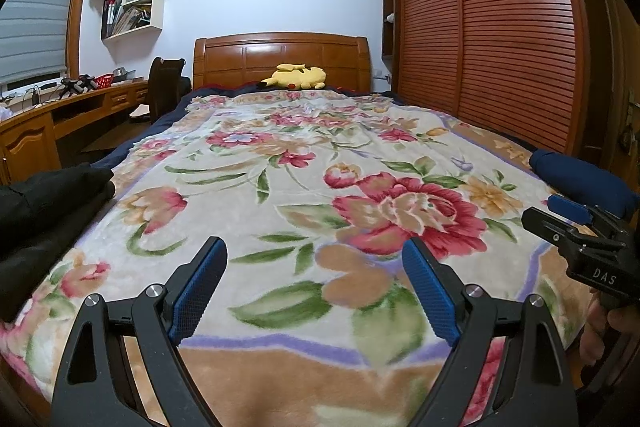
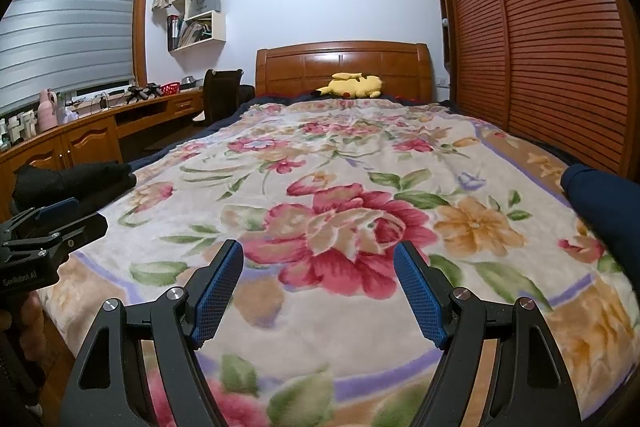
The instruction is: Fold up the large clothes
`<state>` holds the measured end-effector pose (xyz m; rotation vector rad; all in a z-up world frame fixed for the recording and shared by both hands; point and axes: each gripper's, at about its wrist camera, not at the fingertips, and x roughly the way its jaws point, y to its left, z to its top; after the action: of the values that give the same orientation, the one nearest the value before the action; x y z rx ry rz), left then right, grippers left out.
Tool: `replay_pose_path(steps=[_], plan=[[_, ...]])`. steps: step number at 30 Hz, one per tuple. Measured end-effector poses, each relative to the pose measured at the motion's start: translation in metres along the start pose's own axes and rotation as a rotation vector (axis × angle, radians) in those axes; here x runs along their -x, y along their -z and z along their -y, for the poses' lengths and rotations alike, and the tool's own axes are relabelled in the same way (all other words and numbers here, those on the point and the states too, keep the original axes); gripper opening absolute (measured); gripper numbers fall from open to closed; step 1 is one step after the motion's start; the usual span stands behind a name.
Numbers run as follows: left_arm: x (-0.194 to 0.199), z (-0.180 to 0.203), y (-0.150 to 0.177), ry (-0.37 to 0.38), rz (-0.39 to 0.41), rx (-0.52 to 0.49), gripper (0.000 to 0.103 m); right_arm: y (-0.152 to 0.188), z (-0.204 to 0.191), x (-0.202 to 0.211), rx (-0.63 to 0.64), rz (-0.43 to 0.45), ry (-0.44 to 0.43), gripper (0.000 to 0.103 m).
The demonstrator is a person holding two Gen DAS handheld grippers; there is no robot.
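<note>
Black clothes (image 1: 52, 195): piled at the bed's left edge, untouched.
Navy garment (image 1: 584, 183): bundled at the right edge.
Left gripper (image 1: 316, 287): jaws wide, empty, above the floral blanket (image 1: 280, 163).
Right gripper (image 2: 318, 291): wide too, holding nothing.
Risk: the pads could snag the plush blanket along with a garment.

A black garment (image 1: 48, 195) lies bunched in soft folds at the bed's left edge, to the left of and beyond the left gripper (image 1: 314, 287); it seems to be more than one piece stacked. A navy blue garment (image 2: 600, 203) sits rolled or folded at the right edge, to the right of and slightly beyond the right gripper (image 2: 320, 291).
</note>
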<state>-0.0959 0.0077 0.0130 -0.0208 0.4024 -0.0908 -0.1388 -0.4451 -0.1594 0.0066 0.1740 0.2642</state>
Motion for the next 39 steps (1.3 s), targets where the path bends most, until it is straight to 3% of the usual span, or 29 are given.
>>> replay_pose_path(steps=[39], plan=[[0.0004, 0.0009, 0.0004, 0.007, -0.006, 0.006, 0.090, 0.0005, 0.0042, 0.0005, -0.006, 0.013, -0.003, 0.079]])
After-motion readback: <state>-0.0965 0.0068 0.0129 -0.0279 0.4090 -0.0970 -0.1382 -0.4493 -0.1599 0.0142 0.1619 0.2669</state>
